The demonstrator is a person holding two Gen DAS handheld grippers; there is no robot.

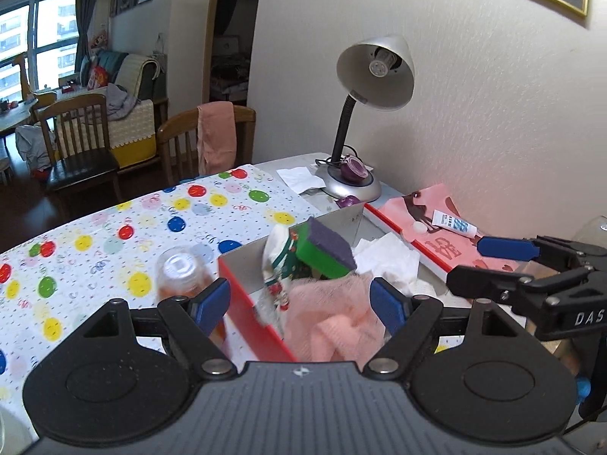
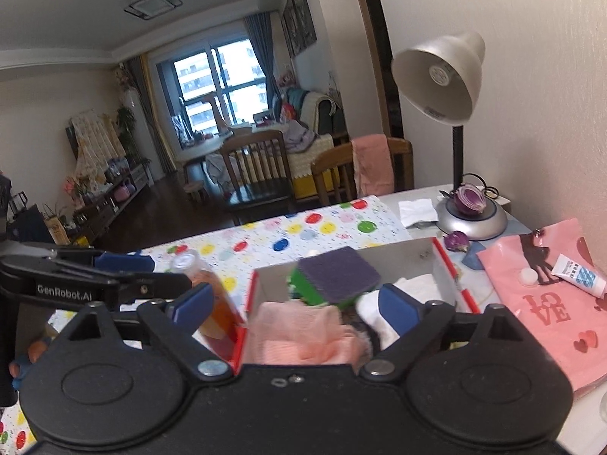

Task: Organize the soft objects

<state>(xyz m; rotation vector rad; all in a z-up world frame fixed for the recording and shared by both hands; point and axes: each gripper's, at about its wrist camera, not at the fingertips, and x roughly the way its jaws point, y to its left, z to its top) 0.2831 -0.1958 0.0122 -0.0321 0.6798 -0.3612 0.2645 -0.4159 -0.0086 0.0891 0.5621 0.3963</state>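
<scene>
A red-edged cardboard box (image 1: pixel 246 303) (image 2: pixel 398 258) stands on the table. It holds a pink knitted cloth (image 1: pixel 334 314) (image 2: pixel 299 333), a green sponge with a purple top (image 1: pixel 326 250) (image 2: pixel 337 273), a patterned sock (image 1: pixel 279 265) and white cloth (image 1: pixel 387 258) (image 2: pixel 413 282). My left gripper (image 1: pixel 299 303) hovers open over the box's near-left part, the pink cloth showing below between its blue pads, untouched. My right gripper (image 2: pixel 294 305) hangs open above the same pink cloth with nothing pinched. Each gripper appears in the other's view: the right (image 1: pixel 493 265), the left (image 2: pixel 125 269).
A clear bottle of orange liquid (image 1: pixel 178 273) (image 2: pixel 212 288) stands just left of the box on the dotted tablecloth (image 1: pixel 114 242). Behind are a desk lamp (image 1: pixel 373 72) (image 2: pixel 440 76) and a purple onion half (image 2: pixel 470 197). A pink bag (image 2: pixel 550 314) with a tube (image 2: pixel 576 273) lies right, by the wall.
</scene>
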